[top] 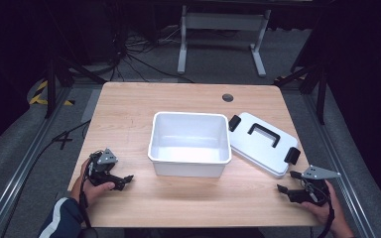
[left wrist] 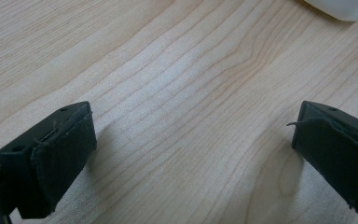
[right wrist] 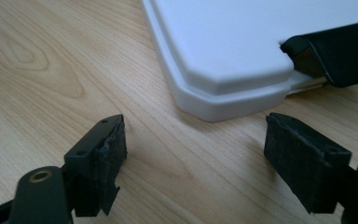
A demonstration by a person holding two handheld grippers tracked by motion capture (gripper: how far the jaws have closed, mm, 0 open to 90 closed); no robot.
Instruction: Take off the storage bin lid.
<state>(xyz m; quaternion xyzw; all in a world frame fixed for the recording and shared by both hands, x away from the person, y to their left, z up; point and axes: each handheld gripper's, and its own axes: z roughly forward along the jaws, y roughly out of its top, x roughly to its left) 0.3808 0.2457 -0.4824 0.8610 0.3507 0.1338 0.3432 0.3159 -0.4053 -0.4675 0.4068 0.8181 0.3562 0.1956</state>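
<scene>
On the table (top: 129,106), the lid (top: 263,143) lies flat just right of the open storage bin (top: 189,144). The left gripper (top: 121,181) rests near the front-left corner, the right gripper (top: 286,191) before the lid.

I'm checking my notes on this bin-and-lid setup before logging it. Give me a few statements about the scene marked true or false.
1. The white bin is empty. True.
2. The lid sits closed on the bin. False: it lies on the table to the bin's right.
3. The right gripper is clamped on the lid's handle. False: its jaws stand open near the lid's corner, touching nothing.
4. The left gripper is open over bare wood. True.
5. The lid has a black handle on top. True.
</scene>
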